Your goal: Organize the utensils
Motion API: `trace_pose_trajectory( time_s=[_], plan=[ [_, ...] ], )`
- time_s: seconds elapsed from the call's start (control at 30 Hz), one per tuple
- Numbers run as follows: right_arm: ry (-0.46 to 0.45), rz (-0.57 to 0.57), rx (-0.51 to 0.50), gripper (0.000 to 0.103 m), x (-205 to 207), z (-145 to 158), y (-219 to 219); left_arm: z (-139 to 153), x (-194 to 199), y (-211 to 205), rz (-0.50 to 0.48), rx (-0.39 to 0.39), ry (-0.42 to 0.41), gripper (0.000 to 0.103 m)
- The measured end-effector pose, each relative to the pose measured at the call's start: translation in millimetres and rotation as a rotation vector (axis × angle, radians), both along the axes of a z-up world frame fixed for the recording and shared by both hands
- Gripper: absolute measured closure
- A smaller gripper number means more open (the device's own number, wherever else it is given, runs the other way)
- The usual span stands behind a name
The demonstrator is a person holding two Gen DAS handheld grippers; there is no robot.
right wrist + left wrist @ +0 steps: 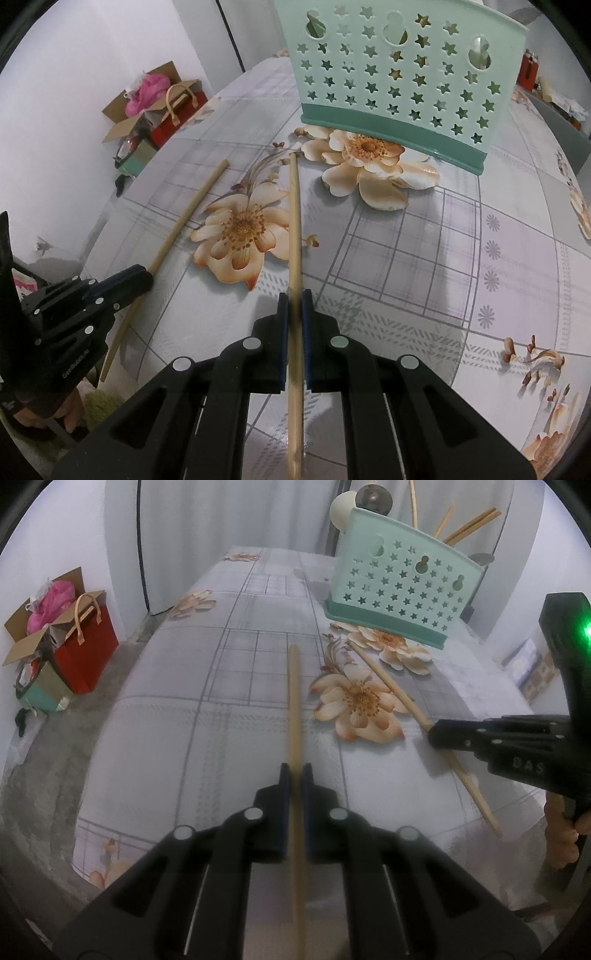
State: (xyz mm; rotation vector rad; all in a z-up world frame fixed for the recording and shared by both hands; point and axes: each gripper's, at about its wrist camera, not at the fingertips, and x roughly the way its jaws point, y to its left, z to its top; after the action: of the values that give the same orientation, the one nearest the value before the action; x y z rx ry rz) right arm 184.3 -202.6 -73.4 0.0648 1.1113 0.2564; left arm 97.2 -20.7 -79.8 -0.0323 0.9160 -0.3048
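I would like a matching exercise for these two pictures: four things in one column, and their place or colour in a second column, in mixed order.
Things:
1. left hand-held gripper
2. utensil basket
3. paper bag
4. tablecloth

Descriptions:
A. red, on the floor
B. flower print
C. shut on a chopstick
D. mint green, with star holes

Pairs: 1-C, 2-D, 3-A, 4-B

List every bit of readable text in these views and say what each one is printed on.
"DAS": raised letters on the black body of the right tool, seen from the left wrist view.
Embossed word on the body of the left tool, seen from the right wrist view: too blurred to read.
The utensil basket bears only star cut-outs, no text.
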Motion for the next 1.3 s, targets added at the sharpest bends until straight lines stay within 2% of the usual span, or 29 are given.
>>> trace_pose_trajectory(
  time_s=[0.4,0.47,0.53,0.83,1.07,1.23,1.3],
  plan=[
    [0.053,-0.007,-0.006,0.094,11,2,0,-1,2,4,0.008,-0.048,0.006,0.098],
    [0.058,-0.007,-0.013,0.092,13,3,1,-2,2,6,0.013,-0.058,0.007,0.098],
    [0.052,-0.007,-0.017,0.085,15,5,2,-2,1,7,0.013,-0.062,0.006,0.098],
    [0.039,0.007,-0.048,0.079,27,5,10,-2,2,7,0.016,-0.07,0.008,0.098],
    [0.018,0.031,-0.108,0.08,39,2,22,-2,3,7,0.021,-0.083,0.014,0.098],
    [0.009,0.017,-0.116,0.095,42,1,18,-2,4,8,0.022,-0.096,0.02,0.098],
    [0.009,0.012,-0.109,0.096,42,1,15,-3,4,9,0.022,-0.101,0.022,0.098]
  ],
)
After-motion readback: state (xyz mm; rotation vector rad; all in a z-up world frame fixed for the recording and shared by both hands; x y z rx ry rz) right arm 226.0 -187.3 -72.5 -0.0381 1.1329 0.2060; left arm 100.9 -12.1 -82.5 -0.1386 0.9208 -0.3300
